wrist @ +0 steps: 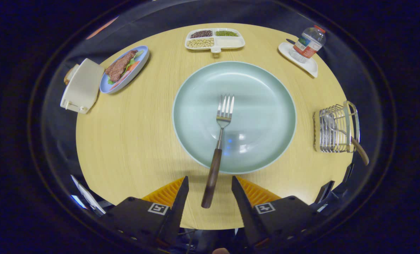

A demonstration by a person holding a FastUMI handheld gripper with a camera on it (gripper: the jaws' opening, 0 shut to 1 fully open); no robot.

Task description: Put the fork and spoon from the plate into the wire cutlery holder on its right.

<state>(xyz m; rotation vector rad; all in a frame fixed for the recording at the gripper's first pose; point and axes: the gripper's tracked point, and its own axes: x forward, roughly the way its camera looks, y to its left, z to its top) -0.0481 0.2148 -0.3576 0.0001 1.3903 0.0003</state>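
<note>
Wooden-handled fork [217, 148] — handle between spread gripper [210, 186] fingers

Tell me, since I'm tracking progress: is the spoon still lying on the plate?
No: the plate holds the fork alone, a wooden-handled utensil already sits in the wire holder, and the claw is open.

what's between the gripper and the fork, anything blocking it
Nothing visible. The gripper is open, and the fork lies with its wooden handle between the fingers, tines on the plate. No object crosses the handle.
</note>
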